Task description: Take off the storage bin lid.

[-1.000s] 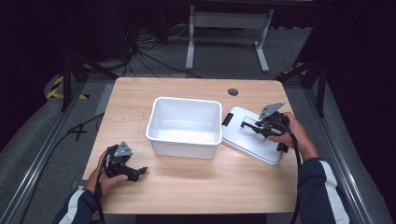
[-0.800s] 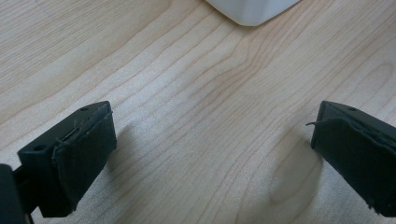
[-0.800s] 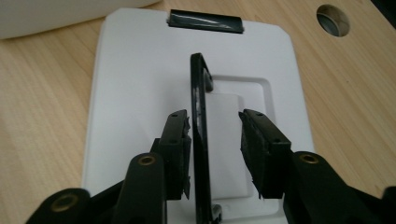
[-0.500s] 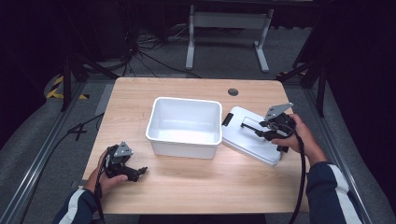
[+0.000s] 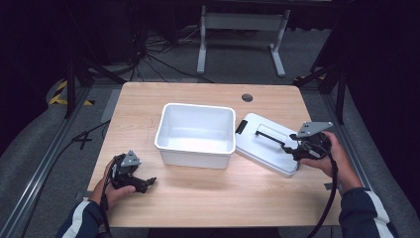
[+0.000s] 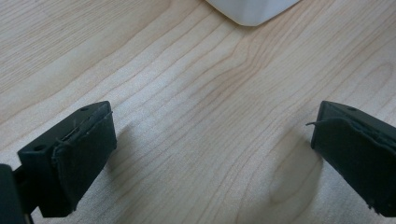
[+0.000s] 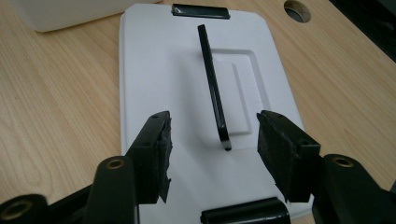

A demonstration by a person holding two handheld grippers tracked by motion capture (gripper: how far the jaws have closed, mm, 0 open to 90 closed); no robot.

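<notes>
A white open tub (image 5: 196,134) stands in the middle of the table. Its white lid (image 5: 265,144) lies flat to the tub's right, with a raised black handle (image 7: 213,84) and black clips (image 7: 200,10) at both ends. My right gripper (image 7: 212,137) is open just above the lid's near end, one jaw on each side of the handle, not touching it. In the high view the right gripper (image 5: 303,147) sits at the lid's right end. My left gripper (image 5: 143,182) rests open on the bare wood at the front left, nothing between its jaws (image 6: 210,140).
The wooden table (image 5: 148,104) has a round cable hole (image 5: 246,97) near its far edge. A corner of the tub (image 6: 252,9) shows ahead of the left gripper. Dark floor with cables and a metal stand (image 5: 242,25) lies beyond the table.
The right hand and gripper have drawn back to the right along the lid, from over its middle to its right end. The left gripper has stayed put.
</notes>
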